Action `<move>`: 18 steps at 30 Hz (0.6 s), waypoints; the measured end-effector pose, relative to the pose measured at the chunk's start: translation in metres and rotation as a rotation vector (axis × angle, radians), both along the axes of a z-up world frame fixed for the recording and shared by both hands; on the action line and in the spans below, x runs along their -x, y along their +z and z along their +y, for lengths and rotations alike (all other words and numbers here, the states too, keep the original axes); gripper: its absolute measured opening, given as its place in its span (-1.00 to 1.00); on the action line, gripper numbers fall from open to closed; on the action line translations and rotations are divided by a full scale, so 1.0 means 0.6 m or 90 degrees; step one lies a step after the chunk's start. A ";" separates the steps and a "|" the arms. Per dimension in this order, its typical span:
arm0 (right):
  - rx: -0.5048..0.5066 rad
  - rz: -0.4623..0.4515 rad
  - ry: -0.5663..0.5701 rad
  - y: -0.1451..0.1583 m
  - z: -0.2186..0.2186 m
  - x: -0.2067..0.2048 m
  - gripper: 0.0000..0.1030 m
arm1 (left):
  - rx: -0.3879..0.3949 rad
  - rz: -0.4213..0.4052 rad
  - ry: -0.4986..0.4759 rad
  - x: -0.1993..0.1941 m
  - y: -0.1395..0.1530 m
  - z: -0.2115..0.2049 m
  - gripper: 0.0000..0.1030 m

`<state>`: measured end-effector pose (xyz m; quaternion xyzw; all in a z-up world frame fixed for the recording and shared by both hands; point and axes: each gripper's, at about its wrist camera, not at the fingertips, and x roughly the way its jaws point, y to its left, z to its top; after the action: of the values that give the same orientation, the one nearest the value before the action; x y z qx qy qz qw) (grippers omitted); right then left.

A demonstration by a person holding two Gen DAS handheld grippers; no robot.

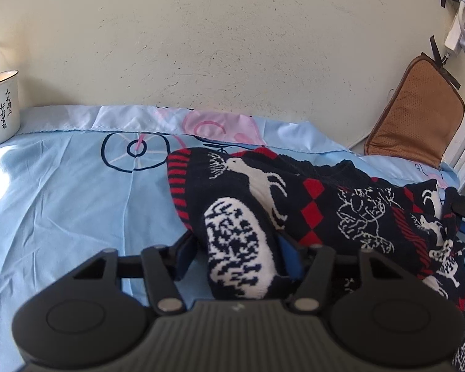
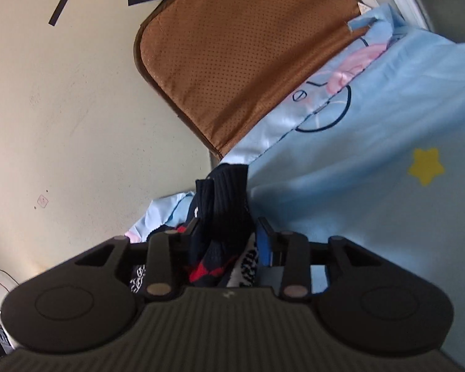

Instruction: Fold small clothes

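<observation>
Left wrist view: left gripper (image 1: 238, 257) angled down (pads clamping the patterned sweater (image 1: 325, 214)).

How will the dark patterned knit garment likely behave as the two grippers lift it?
The knit garment probably flops: it already sags in folds between the left gripper and right gripper. Its thick knit looks grippy, unlikely to slip. It may drag the thin blue sheet.
</observation>
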<state>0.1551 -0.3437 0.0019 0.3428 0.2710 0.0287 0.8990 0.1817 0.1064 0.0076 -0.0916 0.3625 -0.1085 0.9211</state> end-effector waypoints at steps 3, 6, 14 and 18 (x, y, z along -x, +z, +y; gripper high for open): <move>0.079 -0.038 0.002 0.034 0.028 0.000 -0.78 | 0.005 0.003 -0.006 0.007 0.007 0.004 -0.46; 0.163 -0.148 0.053 0.080 0.076 0.013 -0.78 | -0.012 0.003 -0.004 0.015 0.015 0.004 -0.47; 0.329 -0.195 0.386 0.093 0.255 -0.028 0.14 | -0.022 -0.001 -0.010 0.022 0.012 0.006 0.01; 0.217 -0.161 0.314 0.088 0.198 -0.028 0.36 | 0.004 0.010 -0.007 0.018 0.009 0.020 0.14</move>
<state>0.1720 -0.2247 0.0547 0.1048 0.2331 0.2423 0.9359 0.1707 0.1186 0.0132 -0.0936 0.3698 -0.1141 0.9173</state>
